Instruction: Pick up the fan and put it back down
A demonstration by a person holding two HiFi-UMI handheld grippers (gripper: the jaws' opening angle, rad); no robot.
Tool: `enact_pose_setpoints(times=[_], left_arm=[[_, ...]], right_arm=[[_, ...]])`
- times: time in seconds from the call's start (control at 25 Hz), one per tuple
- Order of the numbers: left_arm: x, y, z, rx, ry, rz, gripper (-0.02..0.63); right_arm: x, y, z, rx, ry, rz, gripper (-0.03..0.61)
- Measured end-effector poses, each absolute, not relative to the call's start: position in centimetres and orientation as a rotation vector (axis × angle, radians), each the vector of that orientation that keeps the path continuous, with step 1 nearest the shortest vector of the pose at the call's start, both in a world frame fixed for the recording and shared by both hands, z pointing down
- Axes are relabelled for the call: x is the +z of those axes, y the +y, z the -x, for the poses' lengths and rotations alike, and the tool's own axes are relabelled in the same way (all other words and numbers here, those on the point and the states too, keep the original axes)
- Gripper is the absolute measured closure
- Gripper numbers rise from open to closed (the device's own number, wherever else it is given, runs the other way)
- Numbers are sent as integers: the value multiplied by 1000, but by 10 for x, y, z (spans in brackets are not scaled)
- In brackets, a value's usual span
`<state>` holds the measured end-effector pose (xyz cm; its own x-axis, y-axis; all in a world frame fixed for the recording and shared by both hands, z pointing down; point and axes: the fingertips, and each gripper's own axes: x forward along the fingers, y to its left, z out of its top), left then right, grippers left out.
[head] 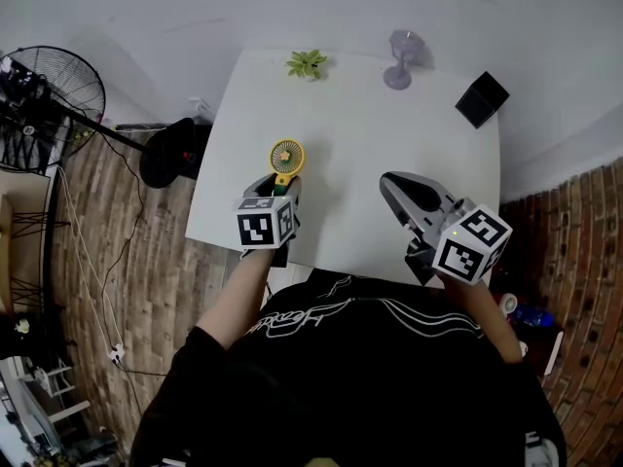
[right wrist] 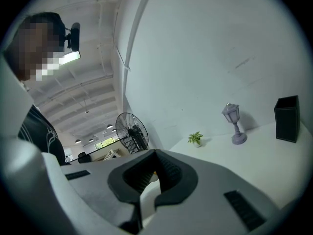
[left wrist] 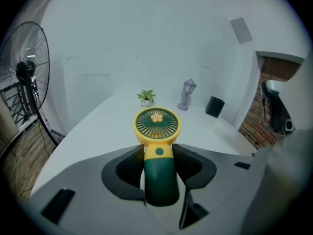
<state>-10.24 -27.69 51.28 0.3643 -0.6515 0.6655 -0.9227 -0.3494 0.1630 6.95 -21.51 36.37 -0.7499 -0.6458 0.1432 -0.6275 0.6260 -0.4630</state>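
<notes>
A small hand fan (head: 286, 155) with a yellow round head and a dark green handle is in my left gripper (head: 279, 185), over the near left part of the white table (head: 370, 144). In the left gripper view the two dark pads press on either side of the fan (left wrist: 157, 125) just below its head, so the left gripper (left wrist: 159, 159) is shut on it. The head tilts away from me. Whether the handle's end touches the table is hidden. My right gripper (head: 391, 181) hovers over the near right part of the table. Its jaws (right wrist: 155, 153) meet at the tips with nothing between them.
Along the table's far edge stand a small potted plant (head: 307, 63), a purple lantern lamp (head: 401, 58) and a black box (head: 482, 98). A large black floor fan (head: 54, 95) stands on the wood floor to the left. A brick wall (head: 584, 222) is at the right.
</notes>
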Motion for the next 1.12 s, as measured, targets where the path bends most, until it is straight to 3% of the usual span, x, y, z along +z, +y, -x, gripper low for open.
enact_pose_setpoints(times=[0.52,1.12], left_arm=[[574,-290,116,867,-1341,-2031,416],[585,-289,115,941,-1339,-2013,414]], right_arm=[[373,-229,-63,-823,2794,1090,578],[369,-229,-59,-830,2793,1077,578]])
